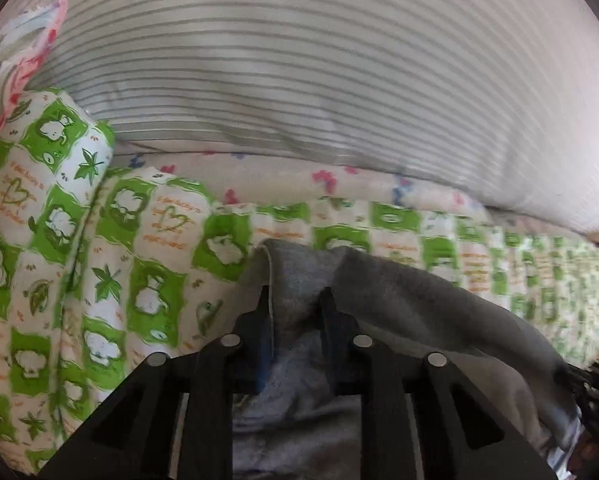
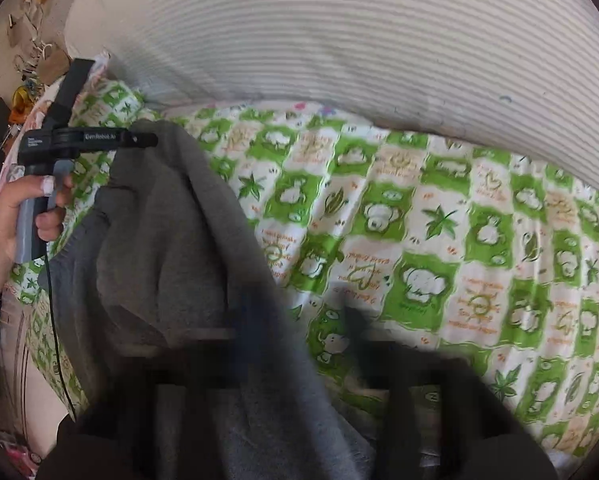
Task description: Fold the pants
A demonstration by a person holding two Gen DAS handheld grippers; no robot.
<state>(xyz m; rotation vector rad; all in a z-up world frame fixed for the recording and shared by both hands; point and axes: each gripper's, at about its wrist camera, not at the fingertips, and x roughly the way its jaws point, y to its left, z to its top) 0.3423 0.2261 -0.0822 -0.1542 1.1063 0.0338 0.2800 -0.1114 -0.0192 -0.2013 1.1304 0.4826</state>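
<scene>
Mid-fold: the grey fleece pants (image 2: pixel 171 232) hang lifted above the bed's green-and-white patterned quilt (image 2: pixel 439 240). The left claw (image 1: pixel 295 304) pinches a hem; the right claw (image 2: pixel 299 320) is blurred, its grip untellable. Next, I judge, lay the cloth flat, edges aligned.

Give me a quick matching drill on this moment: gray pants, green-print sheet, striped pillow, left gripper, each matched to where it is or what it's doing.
Things:
1. gray pants
2. green-print sheet
3. striped pillow
4. left gripper

States:
A. spread flat under everything
B. lying along the far edge of the bed
C. lifted off the bed, hanging in folds
D. pinching an edge of the gray fabric

Pairs: 1-C, 2-A, 3-B, 4-D
</scene>
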